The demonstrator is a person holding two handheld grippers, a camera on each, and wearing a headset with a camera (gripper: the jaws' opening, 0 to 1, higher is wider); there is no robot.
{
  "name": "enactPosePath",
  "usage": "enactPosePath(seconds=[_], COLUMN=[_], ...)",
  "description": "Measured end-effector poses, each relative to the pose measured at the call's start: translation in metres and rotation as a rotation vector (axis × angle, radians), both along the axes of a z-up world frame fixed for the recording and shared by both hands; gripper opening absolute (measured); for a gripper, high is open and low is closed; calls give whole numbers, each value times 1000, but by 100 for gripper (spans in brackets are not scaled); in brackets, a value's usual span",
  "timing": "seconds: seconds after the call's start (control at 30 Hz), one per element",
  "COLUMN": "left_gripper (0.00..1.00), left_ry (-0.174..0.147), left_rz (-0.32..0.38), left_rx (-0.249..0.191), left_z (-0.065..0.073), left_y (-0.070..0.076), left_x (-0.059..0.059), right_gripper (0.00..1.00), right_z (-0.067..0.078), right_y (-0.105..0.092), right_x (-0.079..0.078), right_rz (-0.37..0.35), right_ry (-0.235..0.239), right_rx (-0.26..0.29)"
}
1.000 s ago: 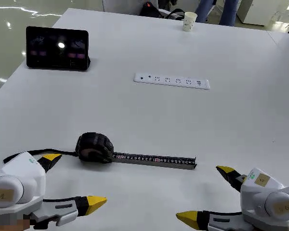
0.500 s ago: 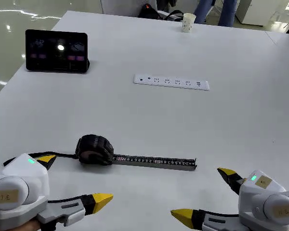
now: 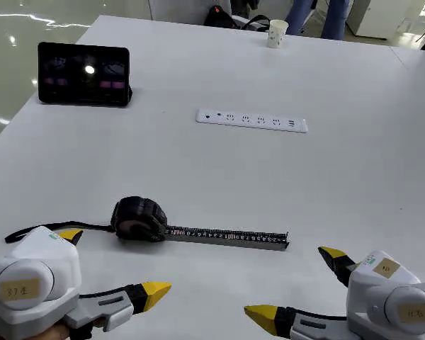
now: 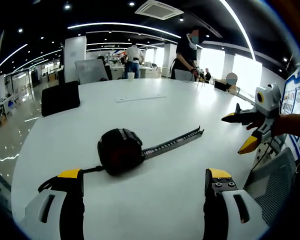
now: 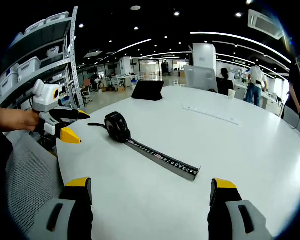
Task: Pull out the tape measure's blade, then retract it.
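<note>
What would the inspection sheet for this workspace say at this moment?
Surface: white table, dry and unmarked.
Job's things: black tape measure on the table, blade pulled out and lying flat, strap trailing from the case on the side away from the blade.
Clutter: tablet, power strip, paper cup, all far from the tape.
Grippers: left hand-held gripper and right hand-held gripper both open, touching nothing.
Cables: nothing seen.
Surroundings: open office, people past the far edge, shelves with bins.
</note>
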State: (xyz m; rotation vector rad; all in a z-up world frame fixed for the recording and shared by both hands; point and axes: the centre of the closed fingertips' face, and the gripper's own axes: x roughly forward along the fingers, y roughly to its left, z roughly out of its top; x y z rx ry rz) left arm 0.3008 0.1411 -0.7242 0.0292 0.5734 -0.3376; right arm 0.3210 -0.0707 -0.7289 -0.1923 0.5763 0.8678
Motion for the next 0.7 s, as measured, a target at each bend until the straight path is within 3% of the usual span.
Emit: enactPosePath(seconds=[0.33,0.7], left_gripper=[99,99], left_ry=[17,9], left_rz=[11,27], left_rx=[39,23], left_z=[3,6], left_y=[-1,-4], left_x=[0,3], right_gripper=[99,99], right_z=[7,8], right_y=[7,5], right_x=[-2,-3], right_rz=[2,-3], right_ry=[-1,-3], right_rx=[3,-4])
